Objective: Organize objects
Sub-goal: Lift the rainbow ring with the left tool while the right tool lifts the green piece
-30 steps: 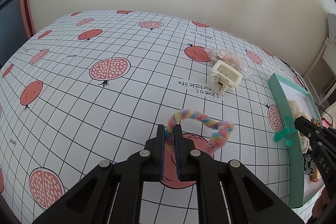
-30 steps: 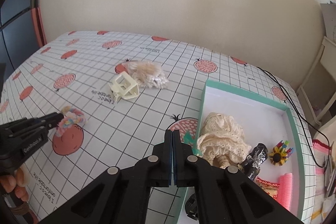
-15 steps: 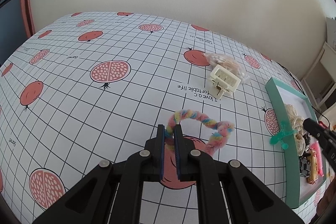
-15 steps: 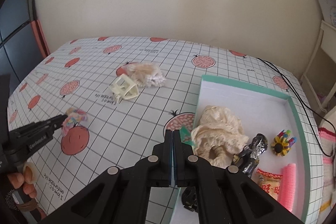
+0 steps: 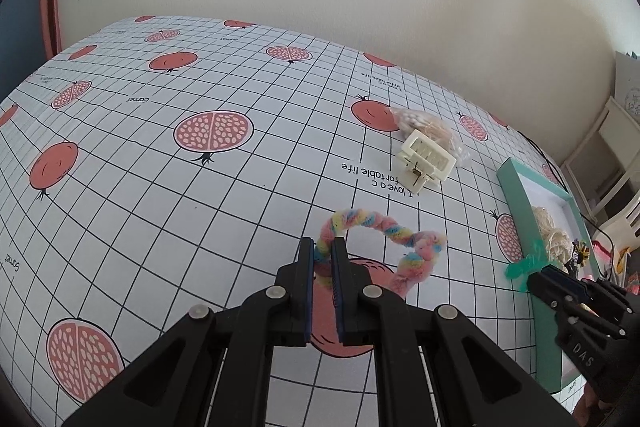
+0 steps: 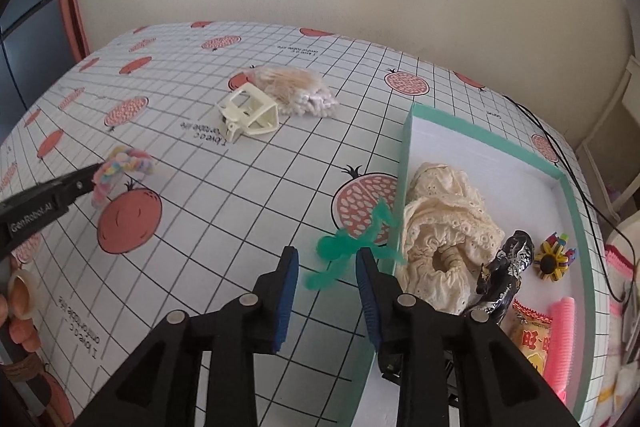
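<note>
My left gripper point(image 5: 322, 255) is shut on one end of a fuzzy rainbow twisted loop point(image 5: 384, 227), which rests on the pomegranate-print tablecloth; the right wrist view shows that gripper point(image 6: 90, 177) and the loop point(image 6: 128, 163) at the left. My right gripper point(image 6: 326, 259) hangs by the near left wall of the teal box point(image 6: 404, 163), its jaws opening. A small green plastic piece point(image 6: 348, 247) sits loosely between them, blurred, its far end against the box wall. In the left wrist view the green piece point(image 5: 524, 265) shows at the right gripper's point(image 5: 536, 275) tip.
A cream hair claw point(image 6: 250, 111) and a bag of cotton swabs point(image 6: 296, 89) lie mid-table. Inside the box are a cream lace scrunchie point(image 6: 444, 227), a black-silver item point(image 6: 504, 275), a colourful flower clip point(image 6: 554, 261), a pink roller point(image 6: 562, 331) and a snack packet point(image 6: 532, 339). A cable point(image 6: 560, 147) trails past the box.
The right gripper's jaws, shut before, now stand apart with the green piece loose between them. It has dropped slightly toward the box wall. The left gripper and loop have not moved.
</note>
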Available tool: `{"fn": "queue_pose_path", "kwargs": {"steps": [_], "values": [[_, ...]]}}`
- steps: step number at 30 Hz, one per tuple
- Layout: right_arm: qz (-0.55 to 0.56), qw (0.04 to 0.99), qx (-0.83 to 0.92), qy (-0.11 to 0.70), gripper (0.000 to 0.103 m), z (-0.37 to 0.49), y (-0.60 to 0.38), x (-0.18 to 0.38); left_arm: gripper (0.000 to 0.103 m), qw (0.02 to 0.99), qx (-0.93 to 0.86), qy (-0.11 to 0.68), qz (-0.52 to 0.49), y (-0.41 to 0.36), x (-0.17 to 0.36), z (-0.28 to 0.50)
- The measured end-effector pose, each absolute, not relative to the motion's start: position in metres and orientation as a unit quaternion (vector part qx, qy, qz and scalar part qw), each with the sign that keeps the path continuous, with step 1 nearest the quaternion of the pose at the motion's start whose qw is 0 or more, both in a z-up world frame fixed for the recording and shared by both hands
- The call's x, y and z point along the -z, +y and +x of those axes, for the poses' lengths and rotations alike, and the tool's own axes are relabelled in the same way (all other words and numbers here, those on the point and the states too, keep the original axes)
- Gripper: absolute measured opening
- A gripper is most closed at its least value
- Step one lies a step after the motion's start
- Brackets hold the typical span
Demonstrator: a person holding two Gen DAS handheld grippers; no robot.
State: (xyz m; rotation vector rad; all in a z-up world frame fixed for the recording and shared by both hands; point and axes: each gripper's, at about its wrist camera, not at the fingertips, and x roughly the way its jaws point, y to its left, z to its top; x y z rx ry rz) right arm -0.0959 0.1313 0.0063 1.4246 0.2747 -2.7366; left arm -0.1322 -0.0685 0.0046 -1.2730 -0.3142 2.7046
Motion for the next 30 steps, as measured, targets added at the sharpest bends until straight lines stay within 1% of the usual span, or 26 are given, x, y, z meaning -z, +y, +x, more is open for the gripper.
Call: {"fn": "queue_pose_path", "kwargs": {"steps": [10,11,12,14,18,20,26,30], "values": [[0.473,0.006,0.871,0.134,0.032,-0.101,0.118,0.008,0.008,0.079,-0.895,-0.124,-0.422,-0.076,0.002,-0.132],[0.474,0.004,0.870,0.138,0.030,-0.101,0.117,0.008,0.008,0.080,-0.894,-0.124,-0.422,-0.076,0.002,-0.133],[0.472,-0.003,0.869,0.144,0.025,-0.101,0.116,0.009,0.008,0.080,-0.894,-0.125,-0.422,-0.077,0.002,-0.132],[0.473,-0.009,0.869,0.143,0.019,-0.102,0.119,0.008,0.008,0.080,-0.894,-0.127,-0.422,-0.079,0.003,-0.132],[0.472,-0.010,0.870,0.140,0.016,-0.101,0.122,0.007,0.008,0.079,-0.894,-0.128,-0.422,-0.080,0.004,-0.132],[0.467,-0.012,0.873,0.138,0.012,-0.100,0.123,0.004,0.008,0.078,-0.894,-0.127,-0.422,-0.080,0.004,-0.132],[0.460,-0.011,0.877,0.137,0.011,-0.098,0.125,0.000,0.008,0.077,-0.895,-0.124,-0.422,-0.079,0.004,-0.132],[0.441,-0.008,0.888,0.131,0.011,-0.095,0.124,-0.014,0.008,0.077,-0.896,-0.124,-0.419,-0.080,0.003,-0.131]]}}
